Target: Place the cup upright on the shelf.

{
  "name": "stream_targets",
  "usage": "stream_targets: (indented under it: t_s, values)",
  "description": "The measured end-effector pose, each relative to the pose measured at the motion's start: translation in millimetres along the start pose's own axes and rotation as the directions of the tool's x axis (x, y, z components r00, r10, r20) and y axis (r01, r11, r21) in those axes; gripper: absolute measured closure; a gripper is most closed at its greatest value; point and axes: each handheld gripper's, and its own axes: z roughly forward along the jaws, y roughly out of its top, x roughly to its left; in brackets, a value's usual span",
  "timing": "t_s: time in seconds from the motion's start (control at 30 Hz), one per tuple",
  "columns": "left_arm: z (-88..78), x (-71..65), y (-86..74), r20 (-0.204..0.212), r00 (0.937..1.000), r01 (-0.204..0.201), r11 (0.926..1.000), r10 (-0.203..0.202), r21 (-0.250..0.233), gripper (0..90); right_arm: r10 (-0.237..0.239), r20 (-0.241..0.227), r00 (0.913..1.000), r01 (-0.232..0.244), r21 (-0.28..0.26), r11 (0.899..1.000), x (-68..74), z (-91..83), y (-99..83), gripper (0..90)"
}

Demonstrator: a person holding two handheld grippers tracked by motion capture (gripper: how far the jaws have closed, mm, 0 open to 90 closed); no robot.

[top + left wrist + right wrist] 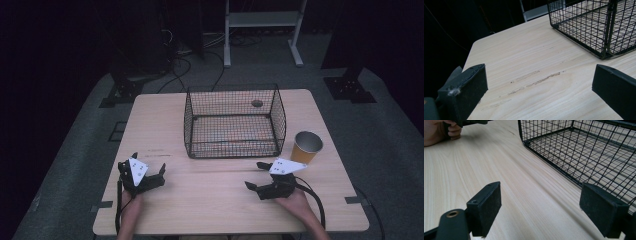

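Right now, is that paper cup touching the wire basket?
Apart. The high view shows bare table between the paper cup and the wire basket's right wall.

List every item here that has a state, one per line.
Left gripper: open, jaws wide apart, holding nothing, low over the table.
Right gripper: open, holding nothing.
Wire basket: upright on the table, nothing in it.
Paper cup: upright, mouth up, beside the basket.
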Motion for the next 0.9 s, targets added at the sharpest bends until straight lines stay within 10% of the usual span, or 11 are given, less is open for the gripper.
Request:
stream_targets:
  t_s: [0.9]
  values:
    - [0.3,-1.7,0.3,0.001,0.9998,-0.022,0.9997,0.022,0.014,0.0,0.000,0.092,0.9957,0.004,-0.036,0.999,-15.2,-49.3,2.2,17.0]
